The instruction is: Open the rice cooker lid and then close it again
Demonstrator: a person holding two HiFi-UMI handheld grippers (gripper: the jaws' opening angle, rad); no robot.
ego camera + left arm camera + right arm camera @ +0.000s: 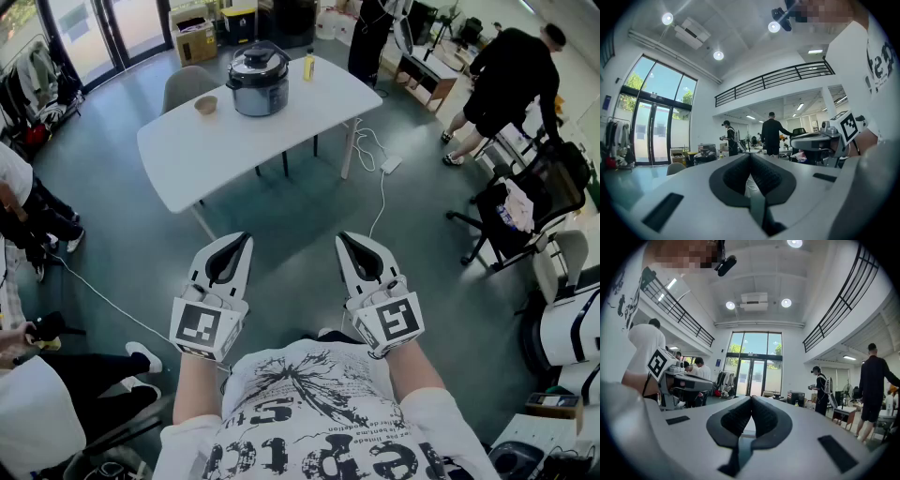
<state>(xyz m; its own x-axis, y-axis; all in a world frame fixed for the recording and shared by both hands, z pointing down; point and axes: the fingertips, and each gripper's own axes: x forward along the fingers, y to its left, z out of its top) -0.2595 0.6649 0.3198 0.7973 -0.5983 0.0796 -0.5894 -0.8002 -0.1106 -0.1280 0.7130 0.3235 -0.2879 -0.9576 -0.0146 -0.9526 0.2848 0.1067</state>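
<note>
Rice cooker [259, 80] shut on the table, both grippers closed and empty

Cooker stands upright at the far side of the white table [234, 155], its long axis vertical and its lid down with a black handle on top. Which way its front faces cannot be told. The body is round, of shiny metal under a dark lid, and no brand or label on it can be read. A small tan bowl [205, 104] sits at the table's far left edge, and a yellow bottle [308, 65] at its far right edge. A grey chair [186, 86] is tucked behind the table. Well short of the table's near edge, the left gripper [246, 237] and the right gripper [342, 236] point level toward it. Each has its jaws pressed together tip to tip, with nothing between the ribbed black pads
</note>
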